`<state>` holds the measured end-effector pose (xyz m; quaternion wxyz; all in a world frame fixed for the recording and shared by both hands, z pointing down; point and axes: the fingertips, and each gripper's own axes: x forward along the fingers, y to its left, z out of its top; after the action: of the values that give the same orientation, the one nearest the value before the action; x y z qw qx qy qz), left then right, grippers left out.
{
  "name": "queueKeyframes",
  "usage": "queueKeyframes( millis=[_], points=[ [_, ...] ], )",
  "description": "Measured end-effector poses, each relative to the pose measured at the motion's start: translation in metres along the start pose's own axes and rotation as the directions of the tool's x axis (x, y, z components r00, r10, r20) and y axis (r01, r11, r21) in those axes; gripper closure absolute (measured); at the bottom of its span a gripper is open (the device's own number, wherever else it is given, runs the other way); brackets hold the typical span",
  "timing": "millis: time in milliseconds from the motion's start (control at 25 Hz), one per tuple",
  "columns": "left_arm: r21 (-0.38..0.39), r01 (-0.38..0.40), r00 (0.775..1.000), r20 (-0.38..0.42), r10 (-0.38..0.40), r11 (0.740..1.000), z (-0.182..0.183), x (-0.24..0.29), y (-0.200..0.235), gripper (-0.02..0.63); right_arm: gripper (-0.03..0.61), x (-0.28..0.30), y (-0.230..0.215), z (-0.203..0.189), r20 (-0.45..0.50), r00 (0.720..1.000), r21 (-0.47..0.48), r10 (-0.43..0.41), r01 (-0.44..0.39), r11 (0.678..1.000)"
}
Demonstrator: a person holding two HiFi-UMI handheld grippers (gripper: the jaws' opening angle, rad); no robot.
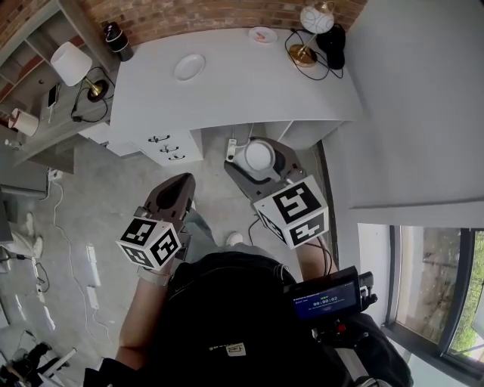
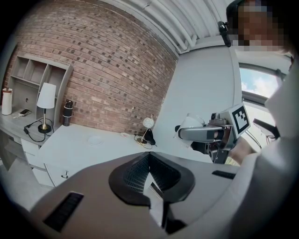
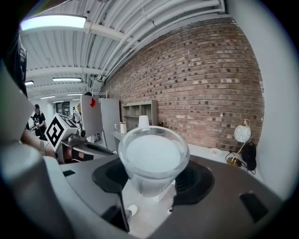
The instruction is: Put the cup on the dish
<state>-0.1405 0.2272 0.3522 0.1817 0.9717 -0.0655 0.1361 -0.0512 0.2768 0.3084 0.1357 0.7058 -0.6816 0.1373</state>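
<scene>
So the cup (image 1: pixel 259 156) sits mid-frame, clamped upright in the right gripper (image 3: pixel 152 182) for carrying, well short of the dish (image 1: pixel 189 67) at upper centre on the white table (image 1: pixel 249 91), while the left gripper (image 1: pixel 174 193), jaws together and empty, hangs lower left, seemingly spare

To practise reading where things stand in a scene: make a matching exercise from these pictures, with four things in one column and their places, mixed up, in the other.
Things
1. cup
2. white dish
3. round lamp
4. dark bottle

Places
A. far left corner of the desk, by the brick wall
B. between the jaws of the right gripper
C. far right corner of the desk
D. alone on the bare desk top, left of centre

Pairs: 1-B, 2-D, 3-C, 4-A
</scene>
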Motion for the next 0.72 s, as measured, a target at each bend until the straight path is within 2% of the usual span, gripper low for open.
queueKeyframes(
  millis=[320,720],
  points=[
    [-0.018,0.043,0.999,-0.018,-0.043,0.999,0.015,0.036,0.035,0.609,0.313,0.030,-0.034,0.012,-0.017,0.998,0.021,-0.067,0.067,0.998],
    [-0.034,0.113,0.993,-0.028,-0.114,0.993,0.064,0.075,0.104,0.609,0.313,0.095,-0.069,0.040,-0.046,0.988,0.085,-0.147,0.151,0.985]
  ],
)
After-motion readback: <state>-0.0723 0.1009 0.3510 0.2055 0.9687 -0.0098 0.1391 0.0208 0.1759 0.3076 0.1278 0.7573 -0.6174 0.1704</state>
